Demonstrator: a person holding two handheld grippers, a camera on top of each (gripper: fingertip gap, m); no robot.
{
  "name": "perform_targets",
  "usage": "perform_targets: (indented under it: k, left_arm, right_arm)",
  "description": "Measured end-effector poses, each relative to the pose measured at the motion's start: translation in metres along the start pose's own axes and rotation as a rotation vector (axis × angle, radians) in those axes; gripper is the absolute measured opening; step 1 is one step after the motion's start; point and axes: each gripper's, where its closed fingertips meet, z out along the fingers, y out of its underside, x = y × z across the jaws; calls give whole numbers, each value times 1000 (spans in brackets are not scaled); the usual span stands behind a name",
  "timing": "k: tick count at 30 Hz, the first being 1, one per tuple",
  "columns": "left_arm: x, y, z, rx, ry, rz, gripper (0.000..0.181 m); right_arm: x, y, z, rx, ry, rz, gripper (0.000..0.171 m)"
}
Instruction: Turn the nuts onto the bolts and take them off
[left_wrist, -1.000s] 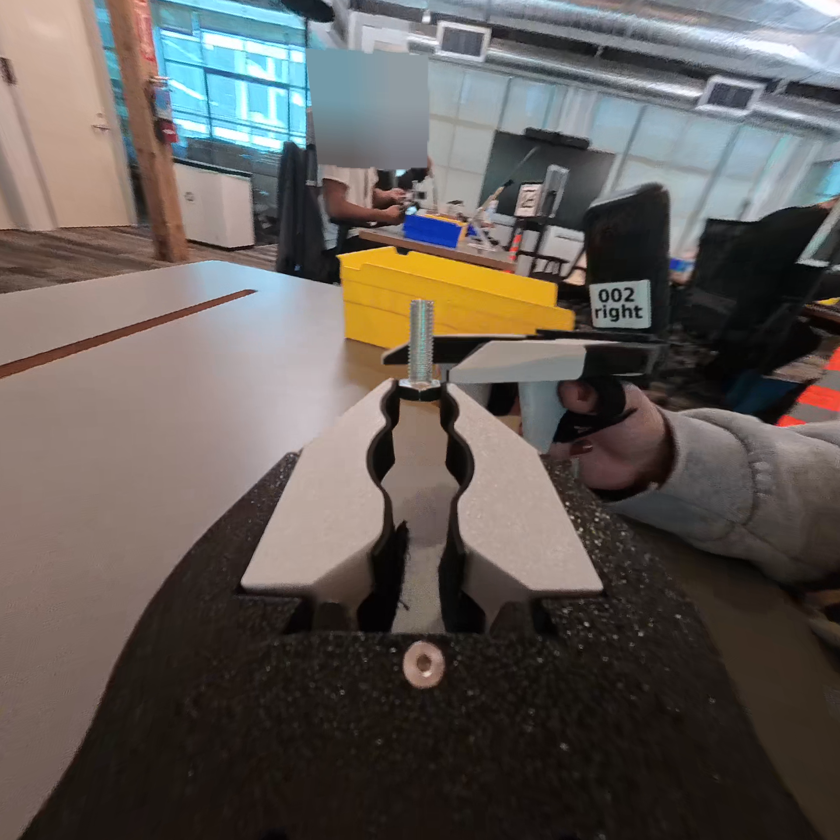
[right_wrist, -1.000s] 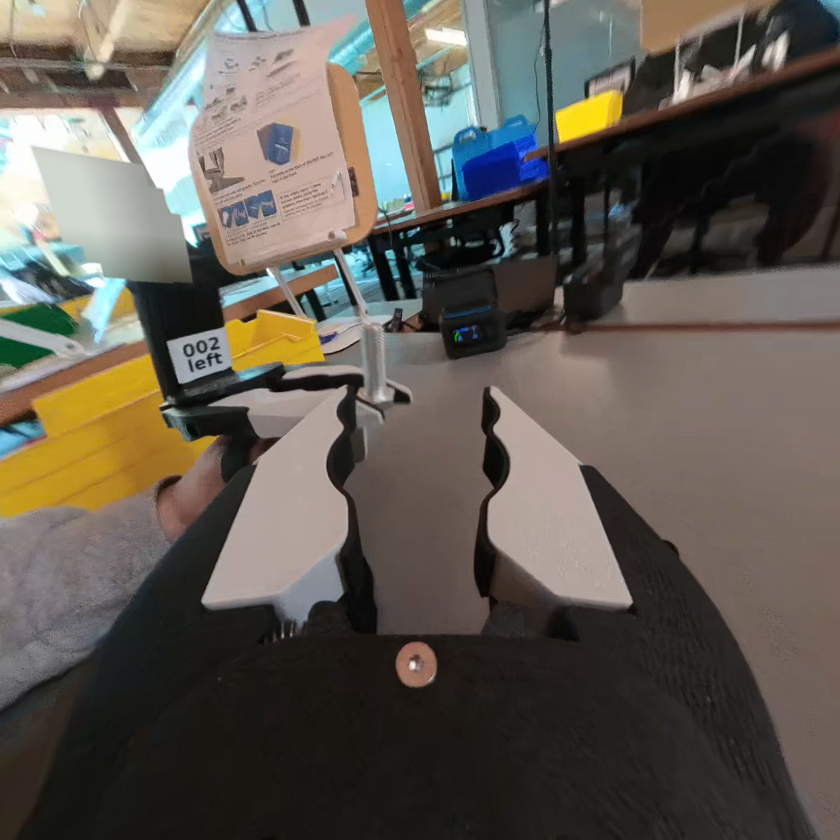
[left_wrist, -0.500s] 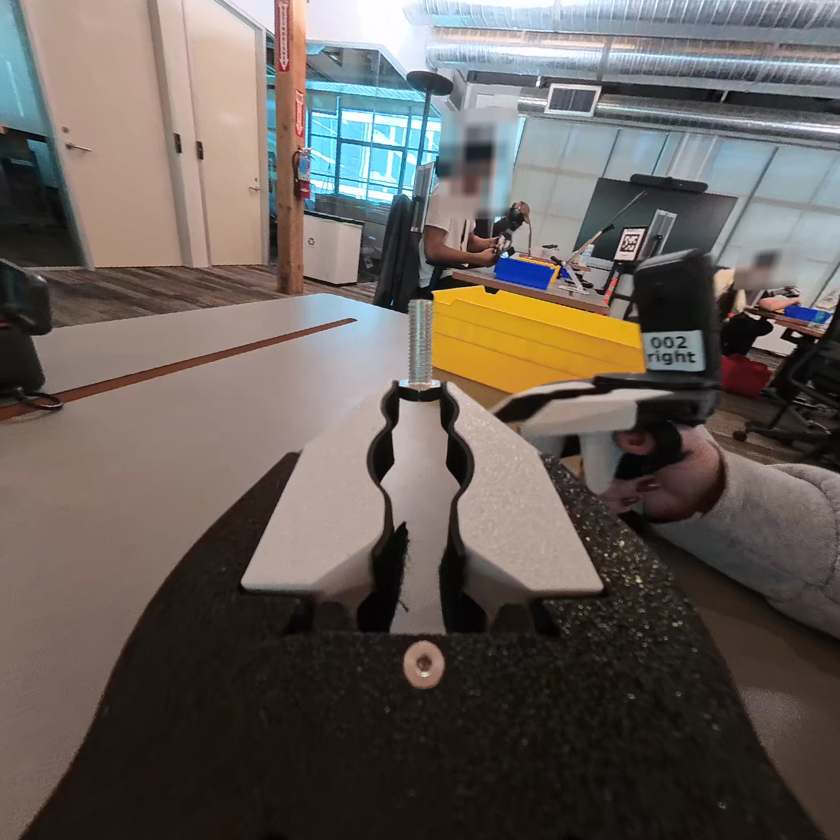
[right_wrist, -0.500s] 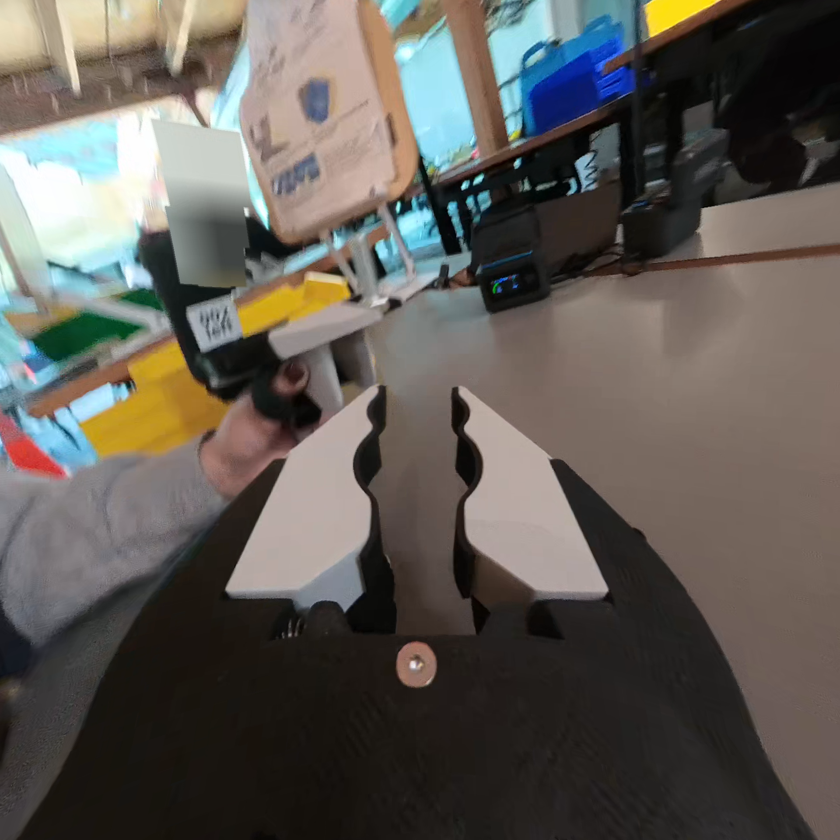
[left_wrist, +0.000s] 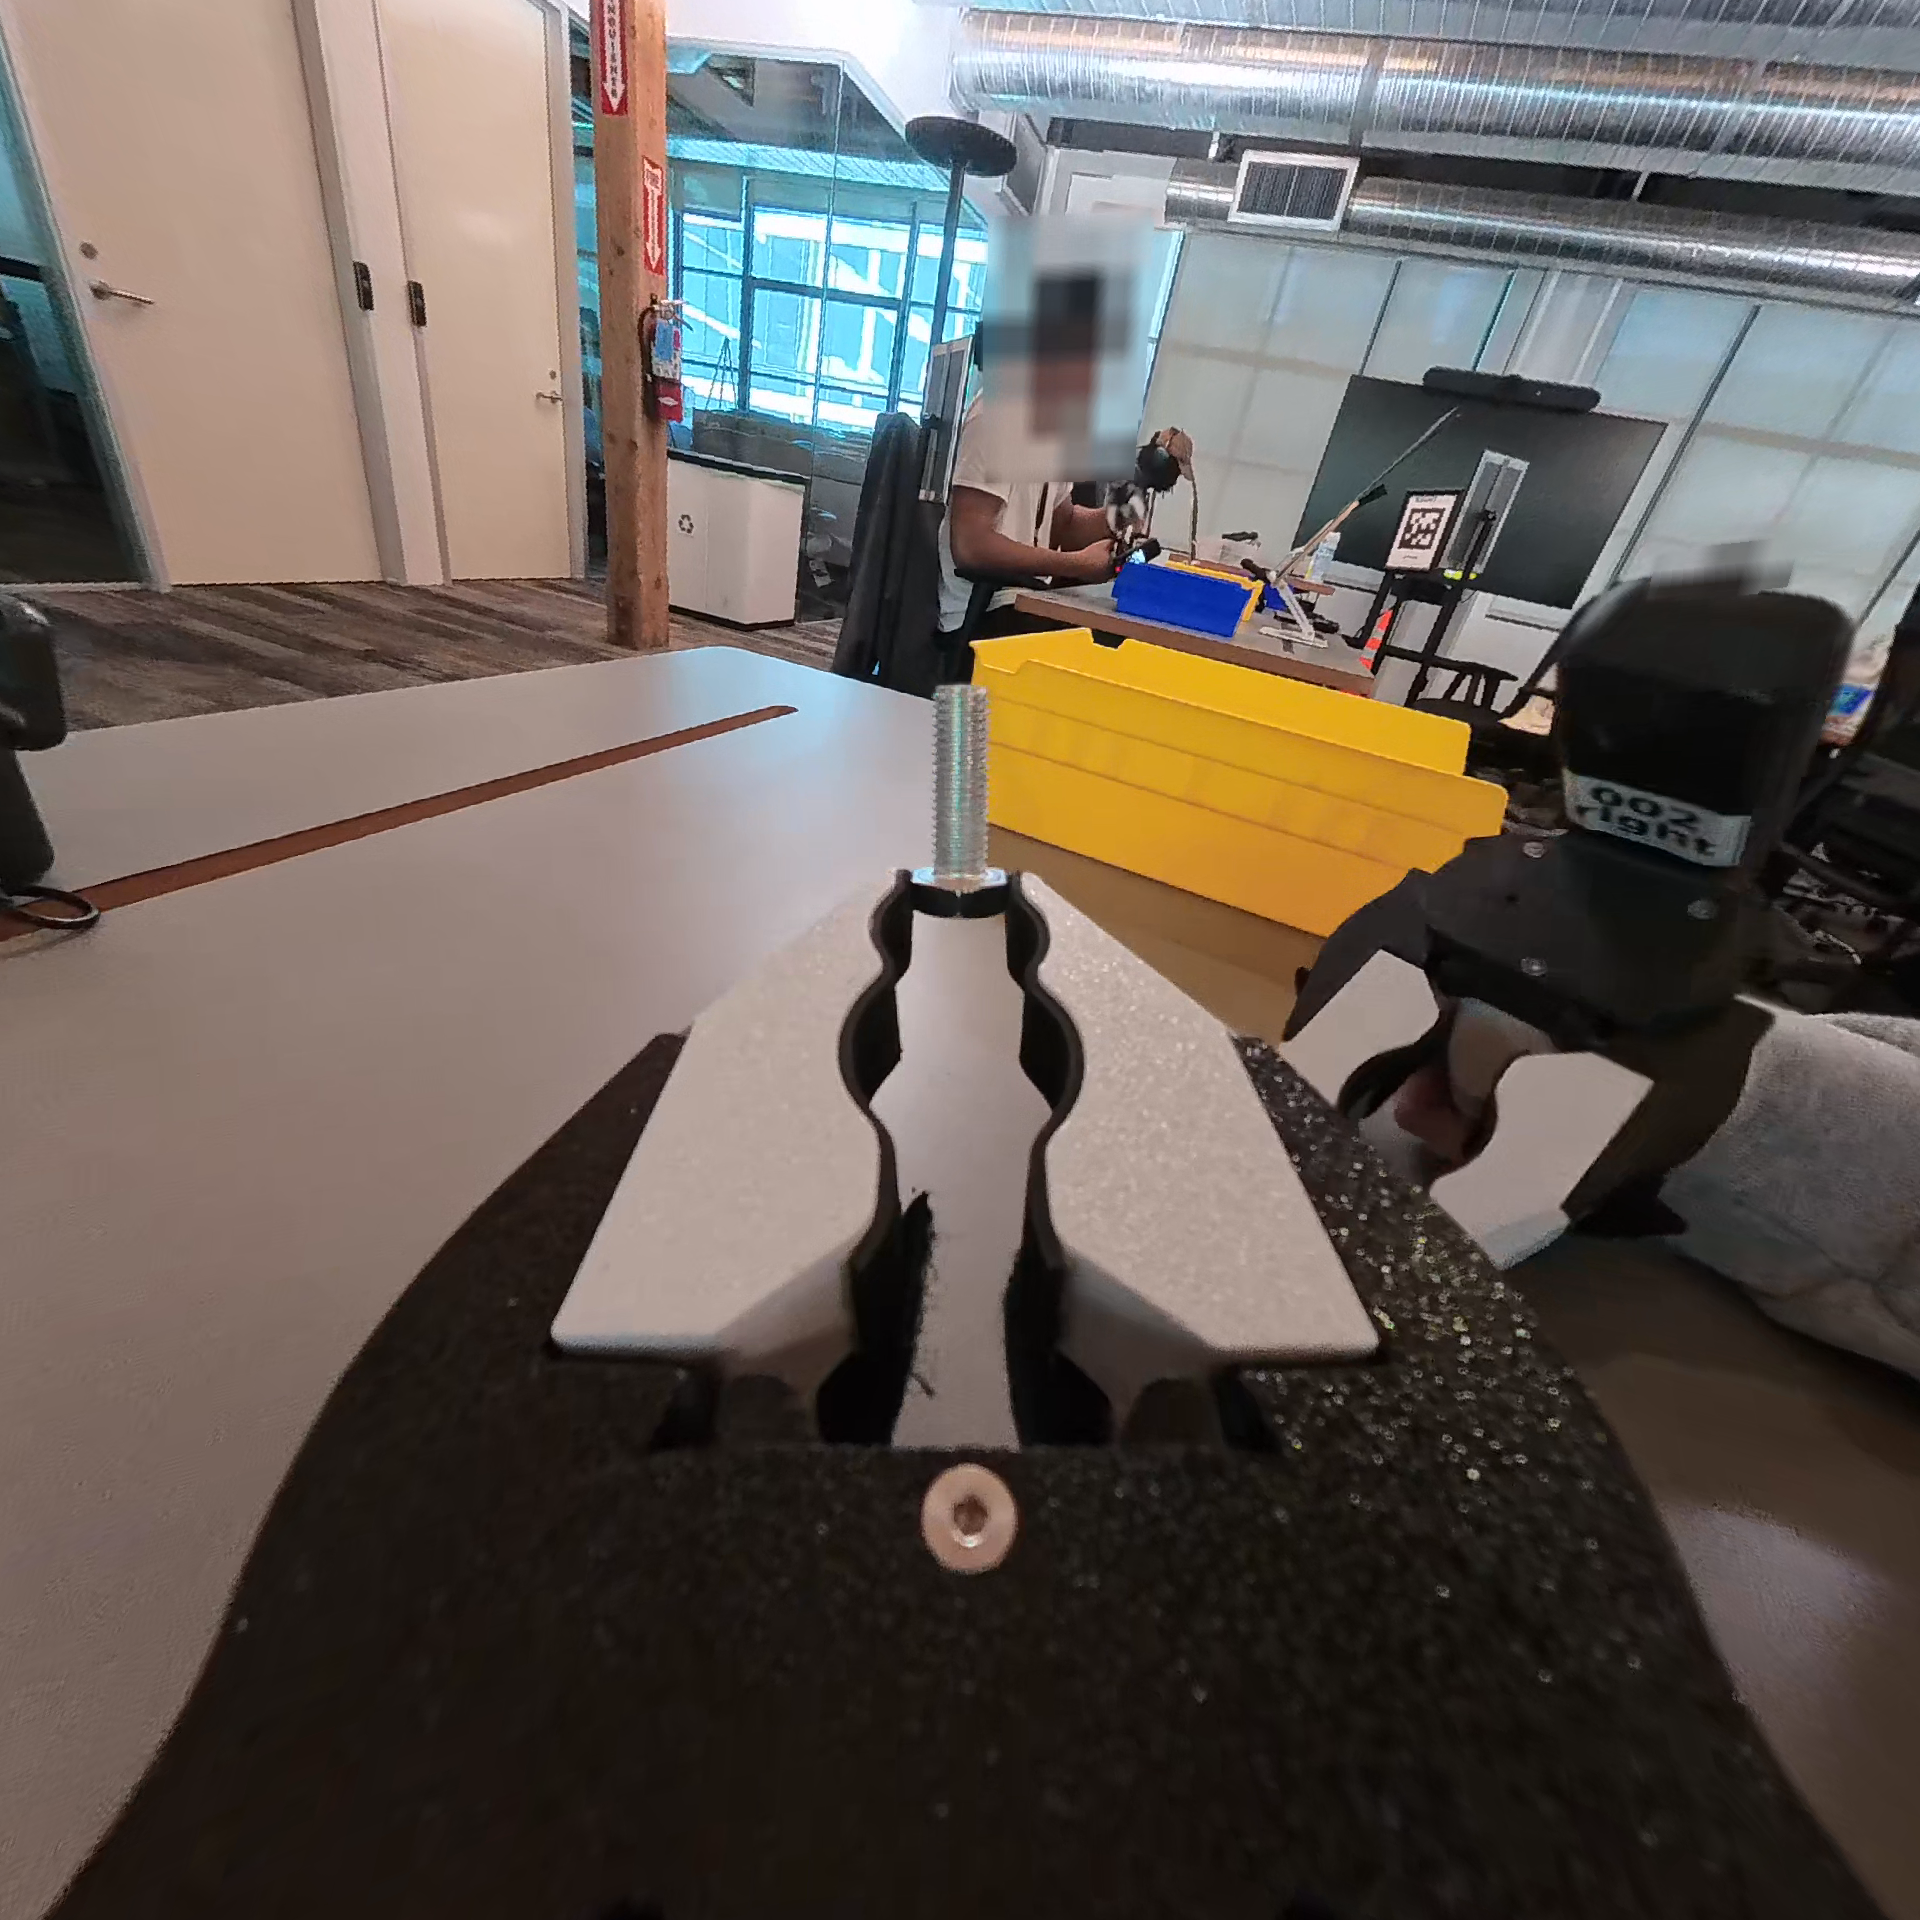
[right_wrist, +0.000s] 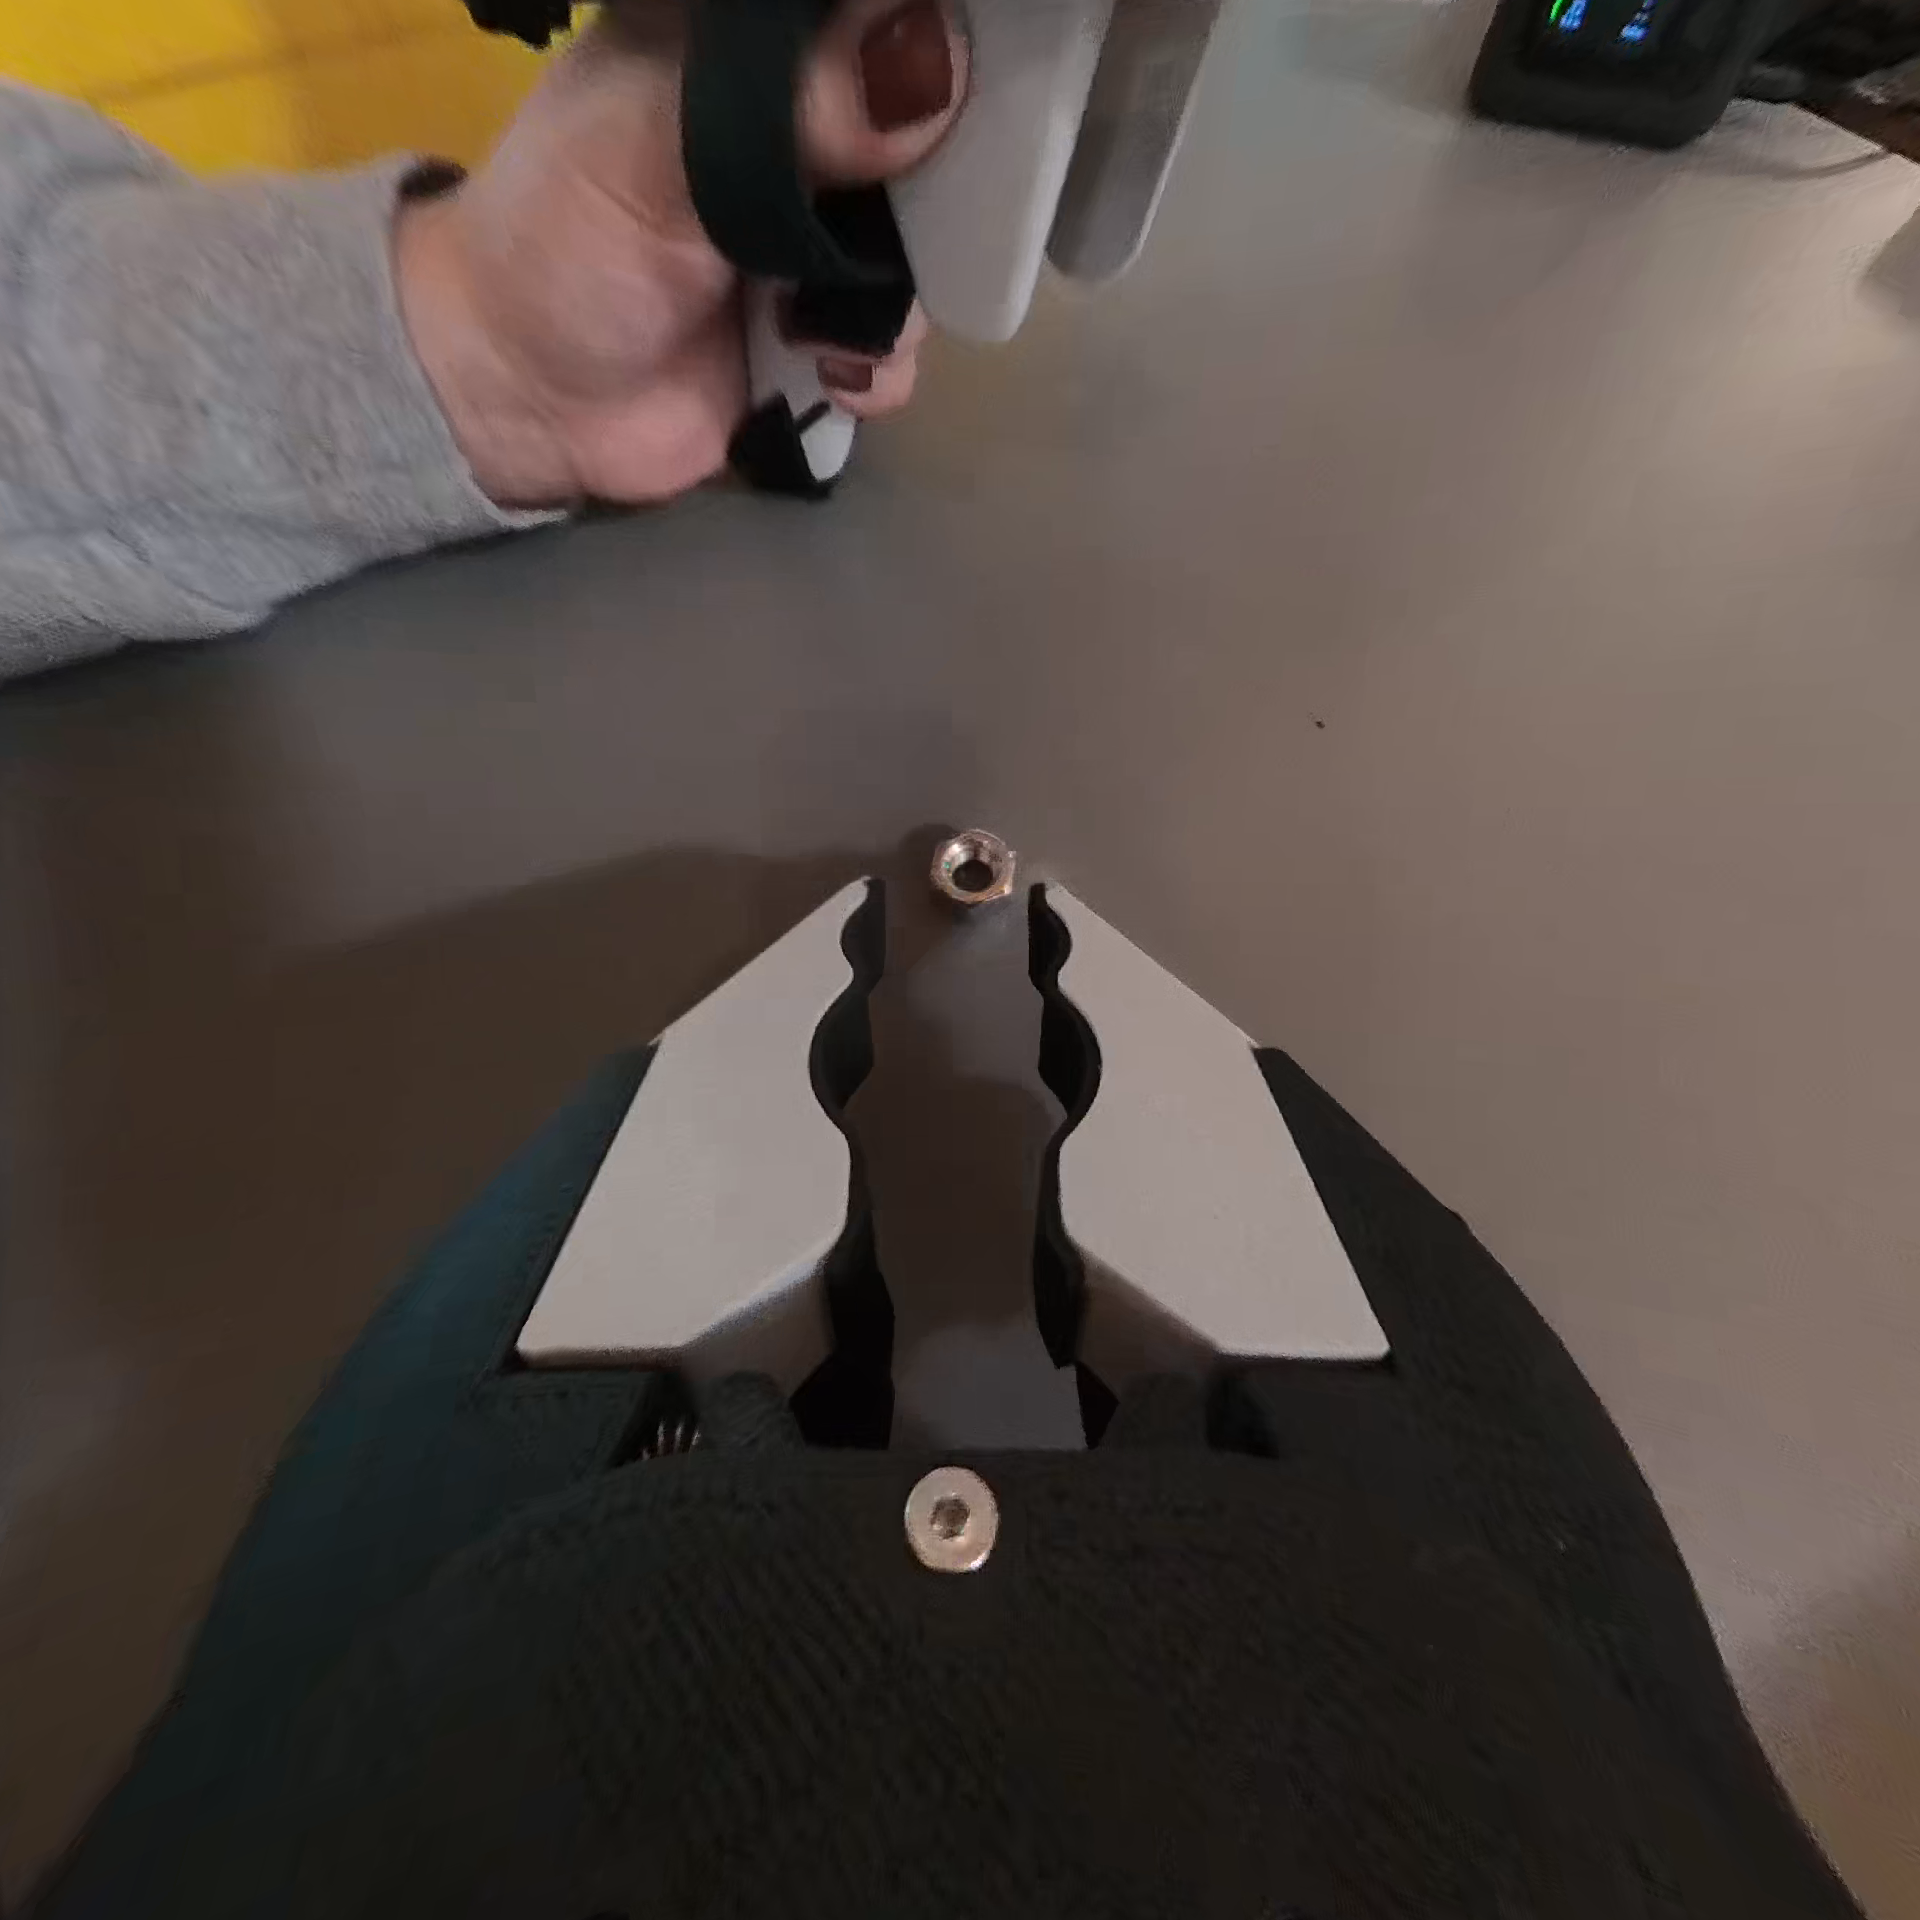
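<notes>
A small hex nut (right_wrist: 971, 868) lies flat on the grey table (right_wrist: 1455, 727), its bore facing up, just beyond the fingertips of the right gripper (right_wrist: 956, 894), which points down at it with its jaws parted a little wider than the nut and holding nothing. The bolt (left_wrist: 961, 790) stands upright, threads bare and pointing up, its head pinched at the very tips of the left gripper (left_wrist: 961, 904), whose jaws are closed in on it. In the left wrist view the right gripper sits low to the right of the bolt, tilted toward the table, with a yellow bin (left_wrist: 1226, 779) behind. The left hand (right_wrist: 623, 312), in a grey sleeve, rests on the table well apart from the nut. The step in hand looks like picking up the nut so it can be threaded on. The next move calls for easing the open jaws down around the nut's flats, closing squarely so it does not skid or tip, then lifting it and lining its bore over the bolt's tip
</notes>
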Motion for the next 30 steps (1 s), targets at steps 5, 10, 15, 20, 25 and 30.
perform_targets:
  k: [5, 10, 15, 20, 25, 30]
  left_arm:
    - [3, 2, 2, -11, 15, 7, 15]
    - [5, 2, 2, -15, 25, 5, 15]
    - [8, 2, 3, -16, 41, 12, 15]
    - [39, 0, 5, 4, 209, 100, 15]
    - [80, 6, 4, -26, 435, 91, 15]
    - [94, 12, 4, -64, 511, 91, 15]
  right_arm:
    - [1, 0, 9, -36, 15, -22, 25]
    - [2, 4, 14, -76, 17, -35, 22]
    - [5, -2, 13, -42, 34, -59, 17]
    - [18, -65, -31, 273, 101, -45, 16]
    - [9, -119, -83, 376, -27, -131, 16]
    - [7, -115, -85, 180, -105, -215, 16]
